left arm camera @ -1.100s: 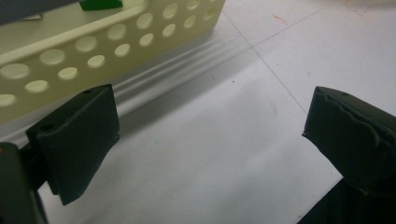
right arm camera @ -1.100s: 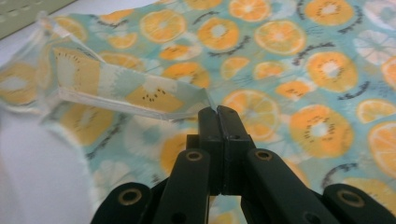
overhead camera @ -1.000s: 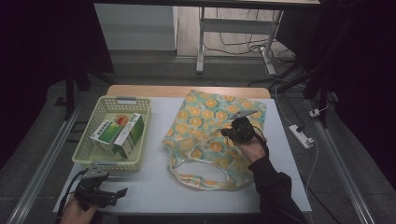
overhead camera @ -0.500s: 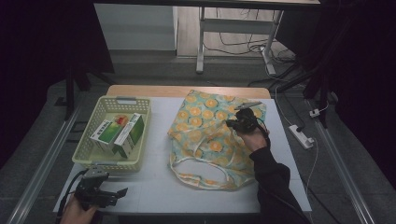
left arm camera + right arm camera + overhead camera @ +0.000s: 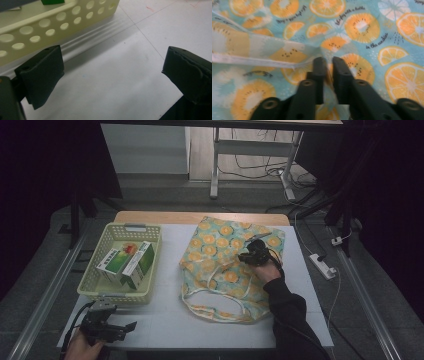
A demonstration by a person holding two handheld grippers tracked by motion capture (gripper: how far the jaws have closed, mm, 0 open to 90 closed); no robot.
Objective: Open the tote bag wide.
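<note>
A tote bag [image 5: 220,250] printed with orange and kiwi slices lies flat on the white table [image 5: 165,320], its handles toward the front. My right gripper [image 5: 252,255] rests on its right half. In the right gripper view the gripper [image 5: 326,61] pinches a raised fold of the bag's cloth [image 5: 362,25]. Its jaws have just been opening a little, and the cloth still sits between them in a narrow gap. My left gripper [image 5: 120,329] lies at the table's front left, jaws wide apart over bare table [image 5: 112,72], beside the basket wall [image 5: 50,22].
A pale yellow perforated basket [image 5: 125,227] stands at the left and holds green-and-white boxes [image 5: 126,262]. A power strip [image 5: 322,266] lies on the floor to the right of the table. A metal stand [image 5: 215,165] is behind the table.
My right gripper has shifted slightly left and lower over the bag. The left gripper has stayed where it was.
</note>
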